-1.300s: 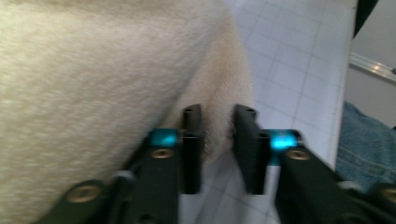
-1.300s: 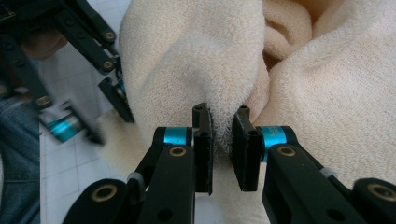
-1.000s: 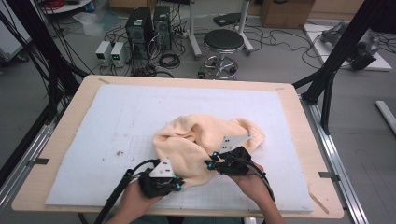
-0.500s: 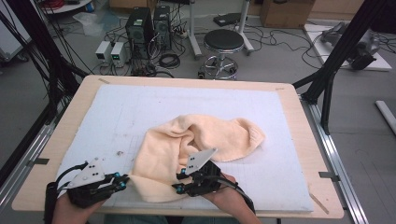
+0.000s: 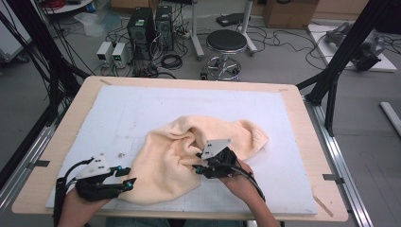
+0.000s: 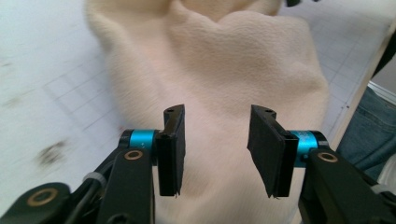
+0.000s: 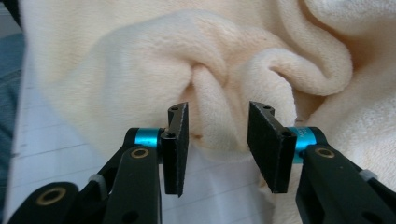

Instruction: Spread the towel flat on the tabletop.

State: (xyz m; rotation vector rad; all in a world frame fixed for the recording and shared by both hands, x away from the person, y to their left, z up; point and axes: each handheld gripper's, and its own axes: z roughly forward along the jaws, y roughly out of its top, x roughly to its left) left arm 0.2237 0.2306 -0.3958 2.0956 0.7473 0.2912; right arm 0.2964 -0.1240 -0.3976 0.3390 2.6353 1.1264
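A cream fleece towel [image 5: 170, 161] lies rumpled on the white mat, spread toward the front left. My left gripper [image 5: 128, 183] sits at the towel's front left edge and points right at it. Its jaws have just been opening; in the left gripper view the left gripper [image 6: 215, 149] stands open over the towel [image 6: 224, 70], with nothing pinched. My right gripper [image 5: 197, 168] rests at the towel's near middle folds. Its jaws have also been opening. In the right gripper view the right gripper [image 7: 217, 147] is open, and a bunched fold of the towel [image 7: 210, 93] sits just past the tips.
The white gridded mat [image 5: 142, 109] covers a wooden table [image 5: 302, 123] with metal rails along its sides. Beyond the far edge stand a black stool [image 5: 227, 45], computer cases [image 5: 151, 28] and cables. The person's denim-clad leg [image 6: 369, 130] is at the table's front edge.
The left hand swung from the towel's middle out to the front left, dragging the towel's edge with it. The right hand shifted left along the folds. Both sets of jaws now stand apart.
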